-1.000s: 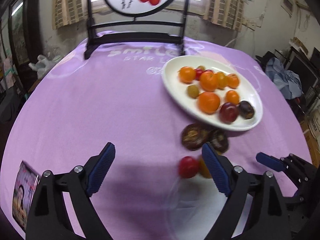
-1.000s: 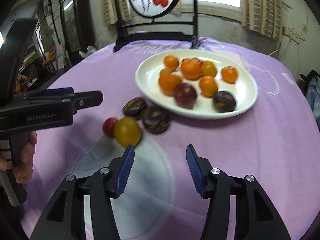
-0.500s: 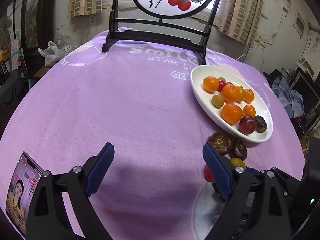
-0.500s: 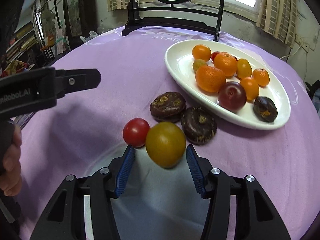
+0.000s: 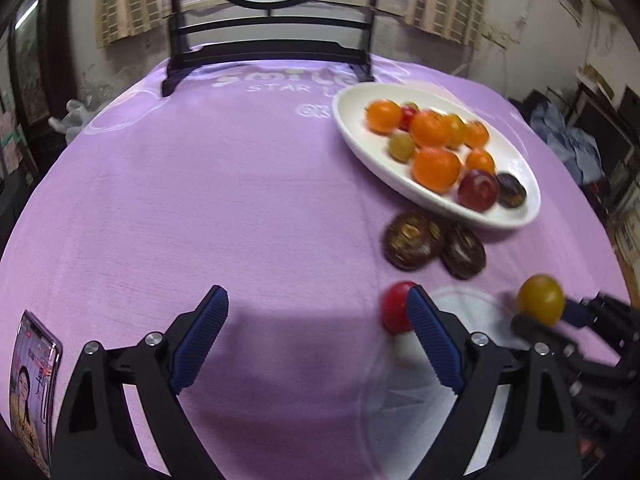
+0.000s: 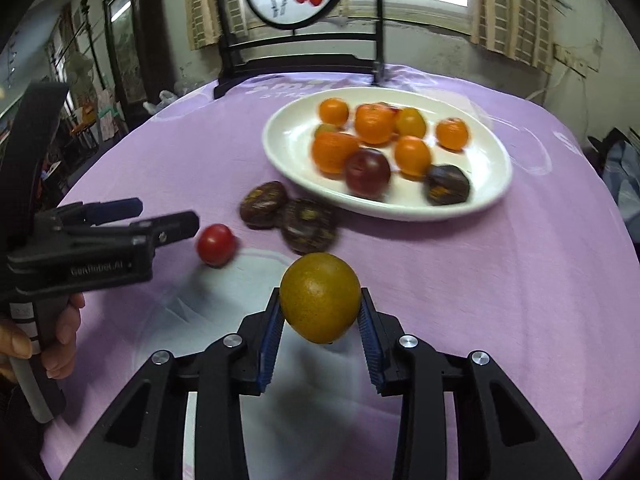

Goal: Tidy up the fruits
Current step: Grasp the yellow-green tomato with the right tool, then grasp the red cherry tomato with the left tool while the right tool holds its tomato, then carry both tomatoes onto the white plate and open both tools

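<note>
The right gripper holds the yellow fruit between its pads, above the purple cloth, near the white plate. The left gripper is wide, beside the red tomato.

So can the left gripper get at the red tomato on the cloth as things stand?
Probably yes: the left gripper is open and empty, and the red tomato sits alone on the tablecloth just beyond one fingertip, nothing between.
</note>
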{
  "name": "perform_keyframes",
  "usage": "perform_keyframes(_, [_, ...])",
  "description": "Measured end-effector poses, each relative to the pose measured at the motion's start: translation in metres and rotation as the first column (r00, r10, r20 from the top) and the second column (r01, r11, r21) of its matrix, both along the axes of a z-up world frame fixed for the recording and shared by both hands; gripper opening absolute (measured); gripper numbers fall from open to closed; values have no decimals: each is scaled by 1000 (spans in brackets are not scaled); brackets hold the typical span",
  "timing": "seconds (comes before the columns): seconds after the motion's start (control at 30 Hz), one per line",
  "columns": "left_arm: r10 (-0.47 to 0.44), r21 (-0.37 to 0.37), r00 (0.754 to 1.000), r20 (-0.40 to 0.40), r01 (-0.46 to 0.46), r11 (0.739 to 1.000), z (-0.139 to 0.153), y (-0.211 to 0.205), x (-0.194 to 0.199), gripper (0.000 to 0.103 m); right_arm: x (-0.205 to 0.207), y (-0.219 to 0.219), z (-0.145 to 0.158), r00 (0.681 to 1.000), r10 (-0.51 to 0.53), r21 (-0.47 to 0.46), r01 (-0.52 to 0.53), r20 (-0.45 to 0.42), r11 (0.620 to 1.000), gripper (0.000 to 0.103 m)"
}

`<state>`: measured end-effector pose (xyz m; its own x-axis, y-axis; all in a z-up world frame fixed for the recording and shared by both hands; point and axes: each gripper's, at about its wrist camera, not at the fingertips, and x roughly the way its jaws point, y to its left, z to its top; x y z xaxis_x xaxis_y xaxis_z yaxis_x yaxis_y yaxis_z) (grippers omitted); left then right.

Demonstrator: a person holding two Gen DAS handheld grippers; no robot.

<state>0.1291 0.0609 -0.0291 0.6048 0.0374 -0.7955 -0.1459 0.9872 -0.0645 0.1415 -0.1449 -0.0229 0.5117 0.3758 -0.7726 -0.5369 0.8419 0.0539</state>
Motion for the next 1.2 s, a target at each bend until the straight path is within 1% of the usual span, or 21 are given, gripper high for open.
perform_keyframes(0.07, [-25,6,1000,10,25,1000,-1,-9,-2,88,2,-18,-1,999,-33,7,33,-3,999,37])
perform_keyframes(0.17, [-62,20,998,20,62,998,-3,-23,-4,88,6,-33,-4,998,-57,31,58,-22,998,37])
perform_keyframes(0.27, [-85,39,996,-9,85,996,-12,-33,-1,88,7,-37,-3,998,-60,47,61,-27,997,37])
perform_keyframes(0.33, [-89,30,995,-37,90,995,-18,-35,4,77,6,-37,-2,999,-47,56,48,-21,997,37])
perform_keyframes(0.37, [-85,34,995,-48,86,996,-20,-37,7,76,5,-37,-1,999,-40,59,41,-20,997,37])
perform_keyframes(0.47, [-89,92,995,-45,93,991,-20,-43,10,74,3,-36,1,1000,-20,70,22,-23,997,37])
perform_keyframes(0.5, [-96,108,994,-42,100,989,-19,-45,12,68,3,-37,1,1000,-16,73,17,-25,997,37])
perform_keyframes(0.53, [-111,99,993,-41,114,988,-18,-47,12,55,3,-37,1,1000,-15,76,17,-26,997,37])
perform_keyframes(0.57, [-127,75,991,-42,130,989,-17,-48,12,48,3,-37,1,999,-15,80,17,-28,997,37])
perform_keyframes(0.6, [-134,64,990,-42,137,989,-15,-50,12,36,4,-38,2,999,-17,85,19,-29,996,37])
perform_keyframes(0.63, [-136,82,990,-41,139,987,-15,-53,11,28,3,-39,2,999,-18,88,20,-28,996,37])
perform_keyframes(0.7, [-139,98,989,-44,143,985,-14,-56,10,28,3,-40,4,1000,-24,93,26,-20,995,37])
perform_keyframes(0.77, [-144,96,988,-54,148,984,-14,-56,9,28,1,-42,6,999,-30,99,31,-13,995,37])
perform_keyframes(0.87, [-161,49,985,-64,164,985,-8,-54,6,27,1,-45,8,999,-36,114,37,-17,993,37])
perform_keyframes(0.9, [-170,24,984,-58,171,985,-4,-54,5,27,1,-45,8,999,-37,119,39,-18,992,37])
perform_keyframes(0.97, [-183,10,982,-38,183,983,7,-55,3,27,1,-48,12,999,-43,141,46,-24,989,37])
perform_keyframes(1.1, [-212,24,977,19,211,977,35,-61,7,27,0,-52,28,999,-37,194,37,-5,980,37])
perform_keyframes(1.2, [-214,39,976,51,212,976,53,-64,22,27,6,-51,42,999,-28,185,22,32,983,37])
